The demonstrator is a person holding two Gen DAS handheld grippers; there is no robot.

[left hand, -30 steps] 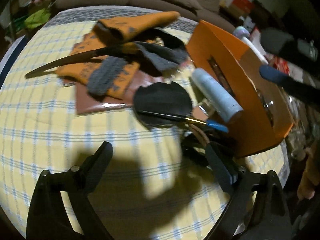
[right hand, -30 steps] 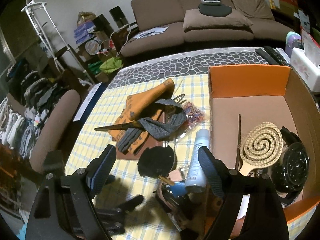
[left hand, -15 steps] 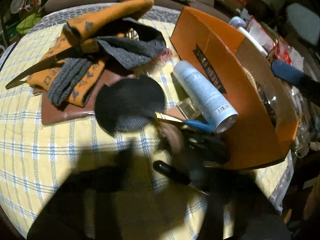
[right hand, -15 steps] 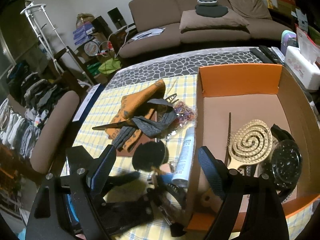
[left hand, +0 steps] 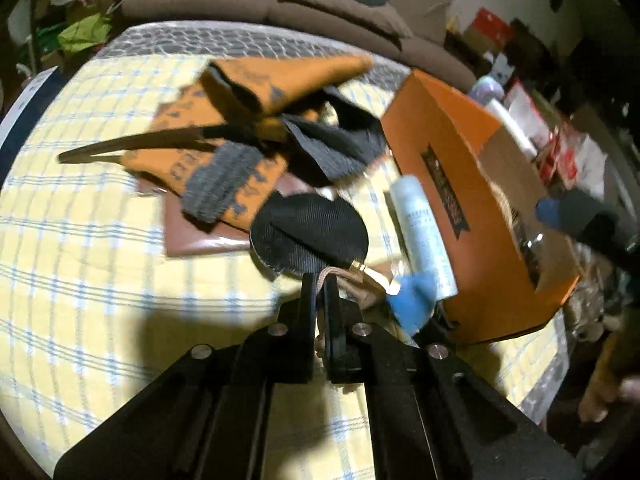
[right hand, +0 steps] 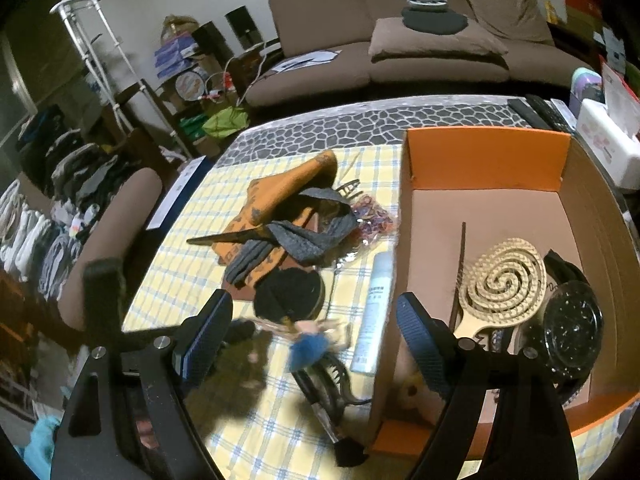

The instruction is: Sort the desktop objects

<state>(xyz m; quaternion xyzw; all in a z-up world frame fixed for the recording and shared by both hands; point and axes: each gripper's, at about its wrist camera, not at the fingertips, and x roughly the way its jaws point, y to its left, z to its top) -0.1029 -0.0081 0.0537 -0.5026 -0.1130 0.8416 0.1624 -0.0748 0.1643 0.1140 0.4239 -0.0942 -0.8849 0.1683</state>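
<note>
Makeup brush (left hand: 400, 296) | bristle end clamped in left gripper (left hand: 320, 280) | right gripper (right hand: 312, 320) apart, above table

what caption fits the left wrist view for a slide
Left gripper shut on a thin braided cord beside the black round pouch and orange box.

A brown sofa (right hand: 404, 40) stood against the far wall behind the worktop (right hand: 256, 432), which wore a yellow checked cloth edged with a grey pebble-patterned band. A loose cushion (right hand: 432, 42) lay on the sofa seat, with a flat black item and a white object, possibly a headband, on top. A white stand (right hand: 86, 28) rose at left above rows of folded clothes (right hand: 36, 220), and a brown padded chair (right hand: 116, 220) sat beside the worktop.
</note>
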